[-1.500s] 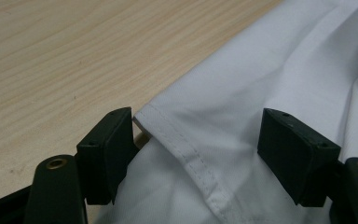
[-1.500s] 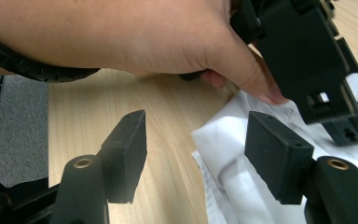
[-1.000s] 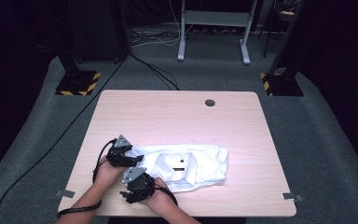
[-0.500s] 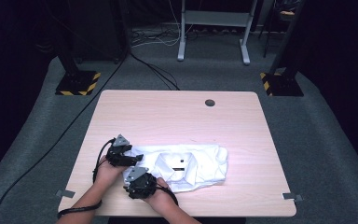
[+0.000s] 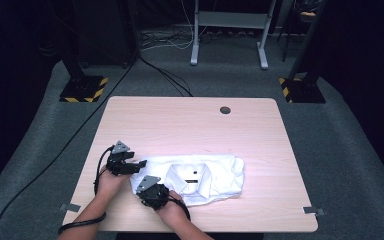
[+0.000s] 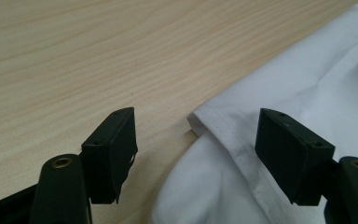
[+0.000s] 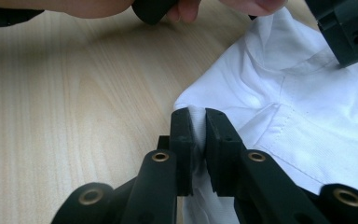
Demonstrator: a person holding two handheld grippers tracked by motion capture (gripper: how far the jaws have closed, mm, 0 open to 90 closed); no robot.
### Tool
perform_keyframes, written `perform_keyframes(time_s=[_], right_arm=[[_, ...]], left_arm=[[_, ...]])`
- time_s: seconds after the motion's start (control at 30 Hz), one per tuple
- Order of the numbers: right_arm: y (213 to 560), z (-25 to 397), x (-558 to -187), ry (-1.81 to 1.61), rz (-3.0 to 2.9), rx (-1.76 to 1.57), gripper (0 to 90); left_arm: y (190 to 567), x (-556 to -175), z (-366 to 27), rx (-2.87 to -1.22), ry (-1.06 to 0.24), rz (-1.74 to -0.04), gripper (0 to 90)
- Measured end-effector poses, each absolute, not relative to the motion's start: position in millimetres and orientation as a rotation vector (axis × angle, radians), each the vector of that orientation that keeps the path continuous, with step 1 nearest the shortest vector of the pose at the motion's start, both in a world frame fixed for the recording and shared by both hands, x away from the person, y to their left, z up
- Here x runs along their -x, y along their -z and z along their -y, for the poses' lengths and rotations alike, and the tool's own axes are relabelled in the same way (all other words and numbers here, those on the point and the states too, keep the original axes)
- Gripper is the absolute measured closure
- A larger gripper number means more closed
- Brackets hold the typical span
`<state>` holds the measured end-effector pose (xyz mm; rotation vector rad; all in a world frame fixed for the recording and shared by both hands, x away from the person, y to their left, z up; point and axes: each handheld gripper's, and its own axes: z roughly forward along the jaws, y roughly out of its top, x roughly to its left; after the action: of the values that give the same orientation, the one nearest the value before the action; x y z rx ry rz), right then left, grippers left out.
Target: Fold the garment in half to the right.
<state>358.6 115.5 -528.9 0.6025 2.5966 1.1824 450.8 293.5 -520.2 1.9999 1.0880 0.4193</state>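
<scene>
Two grippers at the white shirt [image 5: 195, 177]

We see the right gripper [image 7: 198, 128] jaws clenched on its corner; the left gripper [image 6: 196, 140] jaws gape over a hem on the desk [image 5: 190, 125].

Dim room, one lit table [image 5: 190, 120]

The table is pale wood with rounded corners and a round hole [image 5: 225, 110] near its far edge. Grey carpet [image 5: 350, 150] spreads all round it, with black cables [image 5: 165, 75] trailing across. Beyond stands a grey desk frame [image 5: 227, 35], and two dark stands rest on hazard-striped bases [image 5: 82, 89] left and right. The walls are lost in darkness
</scene>
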Motion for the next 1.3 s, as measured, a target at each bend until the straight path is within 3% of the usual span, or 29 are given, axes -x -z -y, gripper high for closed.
perform_keyframes(time_s=[0.33, 0.77, 1.3], right_arm=[[529.3, -113.1, -353.6, -1.182, -2.593, -0.590, 83.0], [529.2, -111.7, -352.8, -1.184, -2.602, -0.587, 83.0], [529.7, -109.9, -350.6, -1.191, -2.593, -0.588, 83.5]], left_arm=[[525.3, -450.4, -281.8, -2.089, -0.483, -1.032, 40.1], [527.2, -450.7, -280.7, -2.078, -0.423, -1.012, 52.3], [525.2, -444.8, -271.6, -2.097, -0.393, -0.964, 79.7]])
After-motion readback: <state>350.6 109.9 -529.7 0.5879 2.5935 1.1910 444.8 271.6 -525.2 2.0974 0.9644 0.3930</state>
